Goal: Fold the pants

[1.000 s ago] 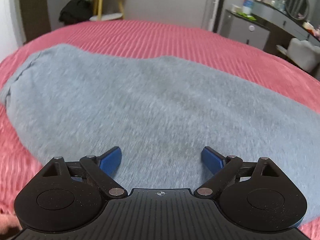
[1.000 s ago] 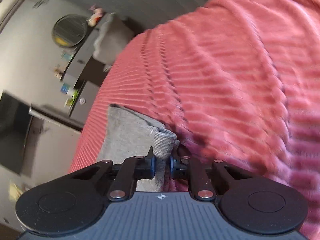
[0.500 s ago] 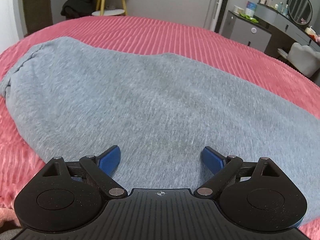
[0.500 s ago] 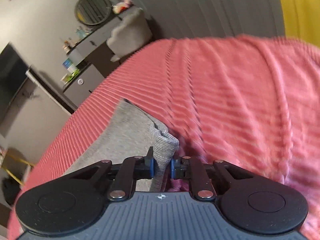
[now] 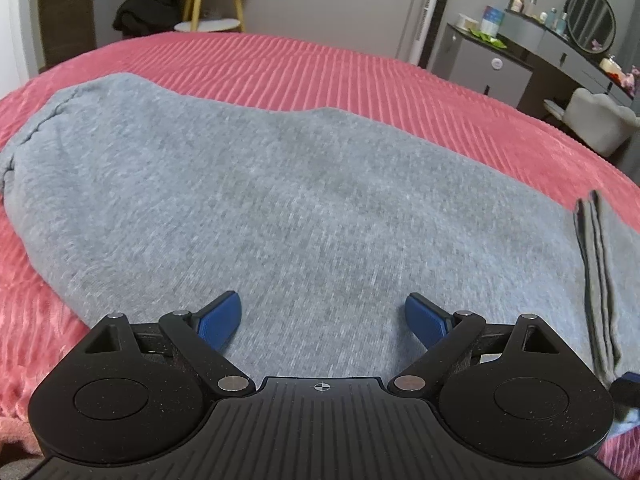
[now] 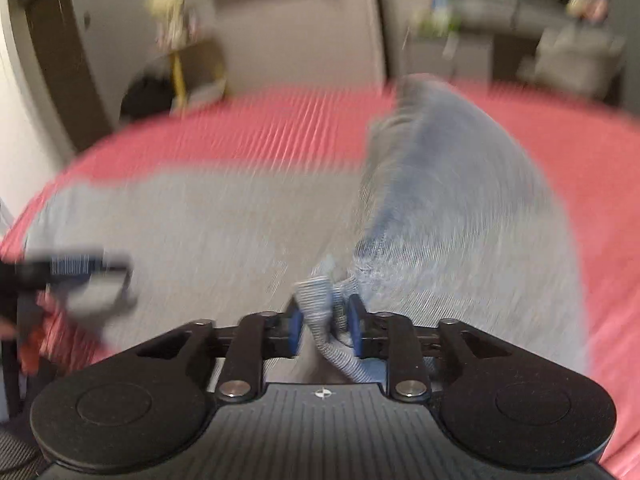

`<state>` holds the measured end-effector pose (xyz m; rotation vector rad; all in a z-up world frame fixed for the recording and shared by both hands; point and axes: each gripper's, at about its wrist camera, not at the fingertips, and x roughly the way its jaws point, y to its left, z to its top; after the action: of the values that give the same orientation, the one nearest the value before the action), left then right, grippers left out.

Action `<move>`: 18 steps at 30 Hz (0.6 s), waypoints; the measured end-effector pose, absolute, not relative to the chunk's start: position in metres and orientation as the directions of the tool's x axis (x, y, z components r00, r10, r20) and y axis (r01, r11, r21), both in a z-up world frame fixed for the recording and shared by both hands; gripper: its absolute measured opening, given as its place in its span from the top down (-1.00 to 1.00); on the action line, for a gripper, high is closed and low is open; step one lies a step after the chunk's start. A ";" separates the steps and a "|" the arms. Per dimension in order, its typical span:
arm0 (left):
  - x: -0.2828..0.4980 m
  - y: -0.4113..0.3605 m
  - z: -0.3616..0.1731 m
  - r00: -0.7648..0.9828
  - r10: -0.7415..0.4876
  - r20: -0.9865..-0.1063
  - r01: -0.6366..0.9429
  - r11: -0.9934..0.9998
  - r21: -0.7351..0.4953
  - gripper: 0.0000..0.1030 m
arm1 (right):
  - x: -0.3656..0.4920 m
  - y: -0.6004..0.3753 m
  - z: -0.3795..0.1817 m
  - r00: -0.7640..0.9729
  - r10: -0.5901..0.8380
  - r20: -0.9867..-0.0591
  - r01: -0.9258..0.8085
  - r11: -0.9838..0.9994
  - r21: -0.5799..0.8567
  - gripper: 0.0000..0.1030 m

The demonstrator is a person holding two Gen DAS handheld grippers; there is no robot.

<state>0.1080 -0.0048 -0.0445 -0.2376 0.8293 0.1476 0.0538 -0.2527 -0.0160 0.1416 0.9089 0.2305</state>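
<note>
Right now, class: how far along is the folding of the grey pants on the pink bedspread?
Done: the grey knit pants lie flat as one strip on the ribbed pink bedspread. In hand: the right gripper clamps the ribbed cuff, lifting that end over. The left gripper is open above the fabric. Left: laying the fold down.

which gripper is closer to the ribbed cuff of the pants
Right. The right gripper is clamped on the ribbed cuff. The left gripper is open over the flat middle of the pants, gripping nothing.

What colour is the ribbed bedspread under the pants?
Pinkish-red ribbed bedspread, clearest in the left wrist view.
</note>
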 end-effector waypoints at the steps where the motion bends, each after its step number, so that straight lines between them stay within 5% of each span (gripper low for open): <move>1: 0.108 -0.005 -0.045 0.669 0.031 -0.743 -0.214 0.965 -0.153 -0.82 | 0.051 -0.257 -0.016 0.598 0.278 -0.752 -0.116 0.958 0.262 0.31; 4: 0.110 -0.008 -0.045 0.673 0.017 -0.739 -0.195 0.969 -0.155 -0.82 | 0.041 -0.293 -0.008 0.662 0.369 -0.653 -0.011 0.875 0.483 0.20; 7: 0.112 -0.012 -0.046 0.675 0.012 -0.737 -0.173 0.975 -0.143 -0.82 | 0.027 -0.336 -0.018 0.717 0.306 -0.626 0.225 0.748 0.624 0.15; 9: 0.112 -0.014 -0.044 0.679 -0.007 -0.734 -0.146 0.979 -0.145 -0.80 | 0.016 -0.359 -0.035 0.700 0.232 -0.675 0.371 0.690 0.622 0.29; 10: 0.111 -0.014 -0.043 0.680 -0.019 -0.733 -0.132 0.980 -0.148 -0.78 | 0.007 -0.366 -0.041 0.705 0.206 -0.679 0.409 0.663 0.627 0.63; 12: 0.110 -0.017 -0.039 0.680 -0.067 -0.730 -0.091 0.980 -0.175 -0.72 | -0.011 -0.373 -0.041 0.748 0.150 -0.646 0.448 0.604 0.659 0.71; 15: 0.113 -0.032 -0.029 0.673 -0.184 -0.717 0.001 0.969 -0.247 -0.71 | -0.031 -0.366 -0.026 0.801 0.004 -0.598 0.464 0.628 0.625 0.45; 16: 0.116 -0.040 -0.024 0.667 -0.238 -0.706 0.043 0.958 -0.282 -0.71 | -0.031 -0.363 -0.026 0.808 0.002 -0.589 0.454 0.635 0.625 0.21; 18: 0.123 -0.060 -0.019 0.647 -0.326 -0.689 0.116 0.936 -0.333 -0.71 | -0.026 -0.360 -0.028 0.810 0.033 -0.586 0.429 0.647 0.630 0.08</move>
<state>0.1227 -0.0602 -0.0189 -0.2700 0.8315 -0.2548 -0.0261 -0.3602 -0.0279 0.8471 0.6000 -0.2417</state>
